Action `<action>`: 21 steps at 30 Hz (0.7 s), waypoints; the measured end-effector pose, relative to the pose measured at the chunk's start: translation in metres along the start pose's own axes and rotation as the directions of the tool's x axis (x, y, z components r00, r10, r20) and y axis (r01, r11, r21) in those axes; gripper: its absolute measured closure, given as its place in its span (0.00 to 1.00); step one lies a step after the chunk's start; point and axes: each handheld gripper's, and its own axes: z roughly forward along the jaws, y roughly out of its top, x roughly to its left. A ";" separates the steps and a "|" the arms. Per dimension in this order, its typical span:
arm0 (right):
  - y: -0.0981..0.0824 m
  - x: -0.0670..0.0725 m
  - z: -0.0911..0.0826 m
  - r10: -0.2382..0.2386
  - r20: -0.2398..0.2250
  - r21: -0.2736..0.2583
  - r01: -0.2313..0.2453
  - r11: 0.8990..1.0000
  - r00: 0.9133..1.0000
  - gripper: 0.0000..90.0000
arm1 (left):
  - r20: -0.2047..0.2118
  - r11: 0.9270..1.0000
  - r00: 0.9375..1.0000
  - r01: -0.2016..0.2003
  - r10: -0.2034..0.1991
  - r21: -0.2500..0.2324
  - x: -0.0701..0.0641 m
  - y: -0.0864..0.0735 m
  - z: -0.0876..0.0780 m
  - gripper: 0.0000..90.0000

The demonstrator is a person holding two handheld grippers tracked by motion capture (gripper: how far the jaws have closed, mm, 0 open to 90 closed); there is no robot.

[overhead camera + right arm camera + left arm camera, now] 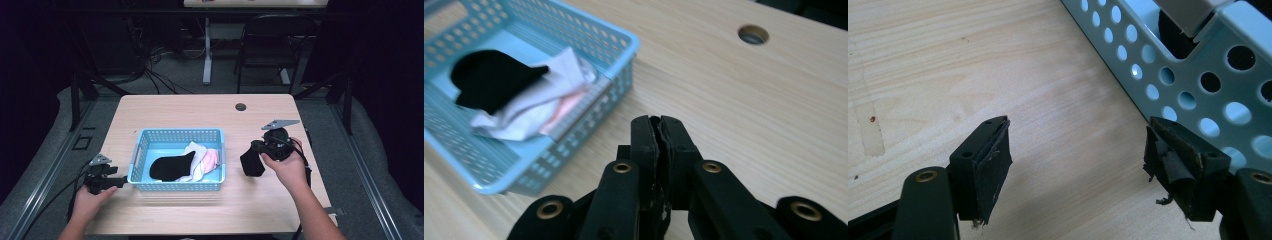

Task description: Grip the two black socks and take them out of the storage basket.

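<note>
Right gripper (659, 125) fingers (644, 145) pressed together, empty

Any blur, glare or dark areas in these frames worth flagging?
High view: the room around the table is very dark, with the tabletop evenly lit. Left gripper view: sharp, soft shadows under the fingers. Right gripper view: the basket and the table hole look soft; no strong glare.

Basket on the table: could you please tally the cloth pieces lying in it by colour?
Black cloth: 1
White cloth: 1
Pink cloth: 1
Total: 3 in the basket
</note>
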 end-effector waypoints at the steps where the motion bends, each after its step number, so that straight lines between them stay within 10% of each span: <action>1: 0.000 0.000 0.000 0.000 0.000 0.000 0.000 1.000 1.000 0.95 | 0.000 1.000 1.000 0.000 0.000 0.000 0.000 0.000 0.000 0.30; 21: -0.050 -0.066 0.010 0.194 0.130 0.038 -0.201 0.979 0.972 0.91 | -0.001 1.000 1.000 0.000 0.000 0.006 0.000 0.000 0.001 0.30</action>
